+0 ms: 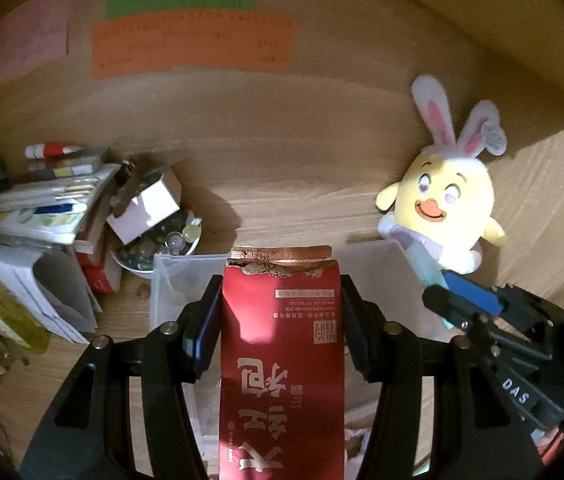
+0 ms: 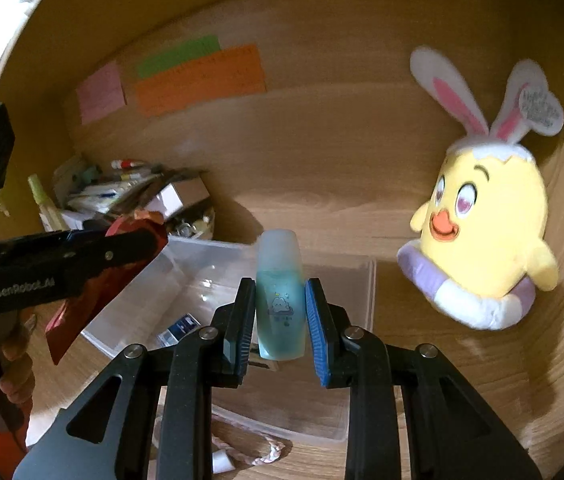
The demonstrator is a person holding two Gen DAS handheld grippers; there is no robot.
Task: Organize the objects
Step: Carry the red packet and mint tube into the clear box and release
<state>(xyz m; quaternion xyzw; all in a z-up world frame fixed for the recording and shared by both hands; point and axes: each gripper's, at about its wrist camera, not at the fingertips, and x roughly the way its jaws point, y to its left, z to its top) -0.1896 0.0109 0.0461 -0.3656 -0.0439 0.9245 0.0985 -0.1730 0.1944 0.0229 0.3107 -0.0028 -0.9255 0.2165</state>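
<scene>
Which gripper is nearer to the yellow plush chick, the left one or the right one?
The right gripper, holding the blue bottle, is just beside the plush chick. The left gripper, holding the red pouch, is farther away.

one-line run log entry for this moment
left gripper: holds red pouch | right gripper: holds blue bottle | both over clear bin

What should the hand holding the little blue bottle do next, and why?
Probably lower the blue bottle into the clear plastic bin. The right gripper already holds it above the open bin, which has bare floor below.
</scene>
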